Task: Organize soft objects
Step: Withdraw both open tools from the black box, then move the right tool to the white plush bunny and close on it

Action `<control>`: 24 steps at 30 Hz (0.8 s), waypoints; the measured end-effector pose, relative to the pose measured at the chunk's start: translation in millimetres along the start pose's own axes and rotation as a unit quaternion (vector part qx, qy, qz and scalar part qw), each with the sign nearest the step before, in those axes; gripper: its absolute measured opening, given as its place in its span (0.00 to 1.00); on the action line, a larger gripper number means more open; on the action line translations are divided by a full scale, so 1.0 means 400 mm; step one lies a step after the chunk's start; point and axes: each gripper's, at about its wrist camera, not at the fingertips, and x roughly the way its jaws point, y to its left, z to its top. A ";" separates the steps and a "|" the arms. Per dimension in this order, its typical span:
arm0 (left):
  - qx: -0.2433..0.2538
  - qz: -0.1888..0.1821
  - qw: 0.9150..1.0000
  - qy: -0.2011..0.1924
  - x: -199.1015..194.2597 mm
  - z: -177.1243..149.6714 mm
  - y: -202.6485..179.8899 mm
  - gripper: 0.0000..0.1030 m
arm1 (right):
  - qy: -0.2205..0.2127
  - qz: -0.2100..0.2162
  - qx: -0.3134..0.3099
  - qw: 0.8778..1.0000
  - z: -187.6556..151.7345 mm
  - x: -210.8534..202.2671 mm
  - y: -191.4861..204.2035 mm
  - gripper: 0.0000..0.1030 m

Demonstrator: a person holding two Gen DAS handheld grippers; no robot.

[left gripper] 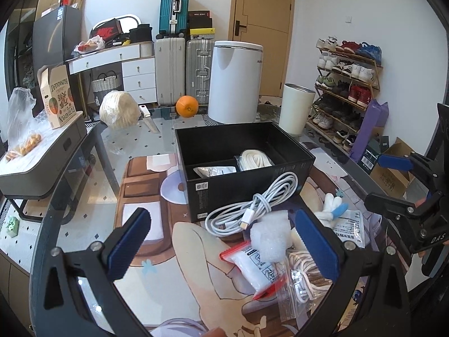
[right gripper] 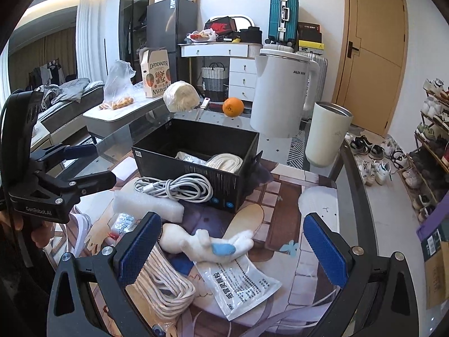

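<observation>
Blue-padded tongs on both sides stand apart, clamping nothing. Left gripper (left gripper: pixel 221 245) hangs low over the printed mat (left gripper: pixel 196 241); between its pads and toward the right one lie a red-zip pouch (left gripper: pixel 249 266) and a lump of white foam (left gripper: pixel 269 238), with the coiled white cable (left gripper: pixel 252 205) just beyond, touching the near wall of the black box (left gripper: pixel 247 177). Box sits at mid-table, divided; a cream rope coil (left gripper: pixel 254 158) fills its right compartment, a flat packet (left gripper: pixel 216 171) its left. Right gripper (right gripper: pixel 233 248) frames a small white plush (right gripper: pixel 207 243) with a blue part, lying between its pads nearer the left one, partly on a printed sachet (right gripper: pixel 238 283). Cream cord bundle (right gripper: pixel 162 286) lies under and beside the left pad, partly hidden by it. Sachet print too small to read. Each gripper shows at the edge of the other's view, cut off by the frame. Far on the table: an orange (left gripper: pixel 187 106) and a white kettle (left gripper: pixel 235 81).
</observation>
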 end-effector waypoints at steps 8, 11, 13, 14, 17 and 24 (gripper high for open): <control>0.010 -0.001 1.000 0.010 0.009 -0.007 -0.011 1.00 | 0.007 0.002 0.001 1.000 -0.018 -0.009 0.004 1.00; 0.013 -0.003 1.000 0.012 0.009 -0.013 -0.015 1.00 | 0.012 -0.004 0.001 1.000 -0.033 -0.012 -0.002 1.00; 0.017 -0.004 1.000 0.018 0.012 -0.021 -0.018 1.00 | 0.015 -0.006 0.002 1.000 -0.040 -0.011 -0.008 1.00; 0.019 -0.004 1.000 0.021 0.014 -0.025 -0.020 1.00 | 0.019 -0.009 0.002 1.000 -0.044 -0.010 -0.011 1.00; 0.024 -0.004 0.999 0.023 0.015 -0.028 -0.025 1.00 | 0.023 -0.016 -0.002 1.000 -0.050 -0.010 -0.016 1.00; 0.031 -0.008 0.999 0.040 0.032 -0.036 -0.033 1.00 | 0.046 -0.019 -0.008 0.999 -0.069 0.007 -0.024 1.00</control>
